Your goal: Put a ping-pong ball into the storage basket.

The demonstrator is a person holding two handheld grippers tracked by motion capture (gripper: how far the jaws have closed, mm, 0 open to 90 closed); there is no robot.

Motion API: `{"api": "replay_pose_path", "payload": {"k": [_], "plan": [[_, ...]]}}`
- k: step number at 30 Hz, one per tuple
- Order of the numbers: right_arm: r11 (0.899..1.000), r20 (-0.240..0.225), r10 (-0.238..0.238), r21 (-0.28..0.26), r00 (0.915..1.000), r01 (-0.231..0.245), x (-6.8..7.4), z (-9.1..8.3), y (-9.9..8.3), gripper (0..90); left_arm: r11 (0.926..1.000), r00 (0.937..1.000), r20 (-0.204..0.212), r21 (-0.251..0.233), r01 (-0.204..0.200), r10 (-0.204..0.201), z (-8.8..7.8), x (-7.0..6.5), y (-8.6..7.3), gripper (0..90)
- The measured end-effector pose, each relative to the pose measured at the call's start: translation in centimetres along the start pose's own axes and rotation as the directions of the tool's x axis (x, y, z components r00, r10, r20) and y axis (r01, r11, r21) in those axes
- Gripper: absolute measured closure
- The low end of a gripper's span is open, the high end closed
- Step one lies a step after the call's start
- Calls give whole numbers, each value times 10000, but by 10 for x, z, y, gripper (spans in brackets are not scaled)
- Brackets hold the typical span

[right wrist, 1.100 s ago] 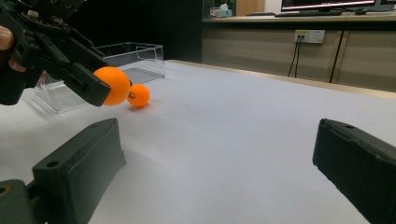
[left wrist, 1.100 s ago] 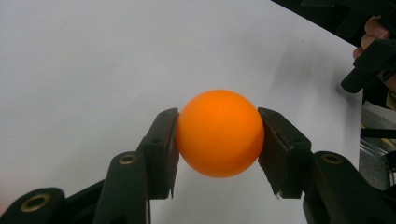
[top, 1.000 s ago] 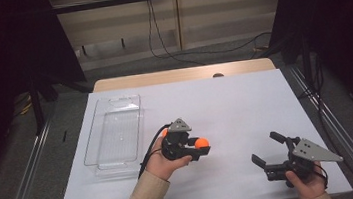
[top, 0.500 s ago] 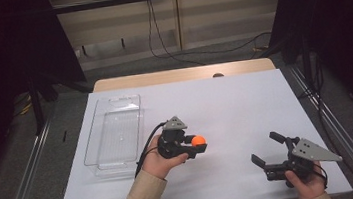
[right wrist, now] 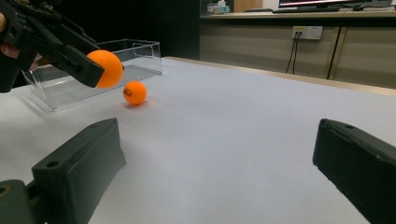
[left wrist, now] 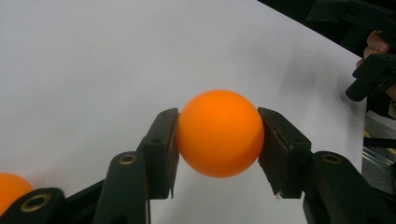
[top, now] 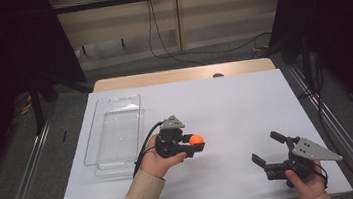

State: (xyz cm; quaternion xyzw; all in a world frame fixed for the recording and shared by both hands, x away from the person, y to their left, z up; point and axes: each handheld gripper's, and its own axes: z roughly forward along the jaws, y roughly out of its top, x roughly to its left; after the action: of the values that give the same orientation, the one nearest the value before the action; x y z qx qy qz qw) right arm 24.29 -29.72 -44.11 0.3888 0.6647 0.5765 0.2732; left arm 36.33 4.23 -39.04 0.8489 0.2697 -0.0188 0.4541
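Note:
My left gripper (top: 195, 143) is shut on an orange ball (top: 196, 138) just above the white table, right of the clear tray (top: 113, 132). In the left gripper view both pads squeeze the ball (left wrist: 219, 133), and the edge of a second orange ball (left wrist: 9, 191) peeks in at the bottom left. The right gripper view has that second ball (right wrist: 135, 92) resting on the table near the tray (right wrist: 56, 88), beyond the held ball (right wrist: 105, 68). My right gripper (top: 265, 147) stands open near the table's front right, with nothing between its jaws (right wrist: 217, 140).
The white table sheet (top: 245, 101) lies bare between the two grippers and toward the back. A wooden table edge (top: 182, 74) runs along the far side. Cables hang on the wall behind, and metal rails (top: 334, 132) flank the table.

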Motion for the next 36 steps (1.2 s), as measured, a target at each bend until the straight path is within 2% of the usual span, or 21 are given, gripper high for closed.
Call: {"api": "replay_pose_path", "payload": {"k": [13,30,36], "plan": [[10000,12,-13,-23,10000,13,0,1,-1,6,9999,9999,-136,-153,-26,24,-7,3,2,509],[9999,-35,-43,-112,10000,42,0,1,0,6,9990,9989,-350,-314,304,-315,-19,9,4,509],[9999,-49,-34,-134,10000,34,0,1,0,6,9993,9990,-340,-239,295,-303,-21,11,4,509]]}}
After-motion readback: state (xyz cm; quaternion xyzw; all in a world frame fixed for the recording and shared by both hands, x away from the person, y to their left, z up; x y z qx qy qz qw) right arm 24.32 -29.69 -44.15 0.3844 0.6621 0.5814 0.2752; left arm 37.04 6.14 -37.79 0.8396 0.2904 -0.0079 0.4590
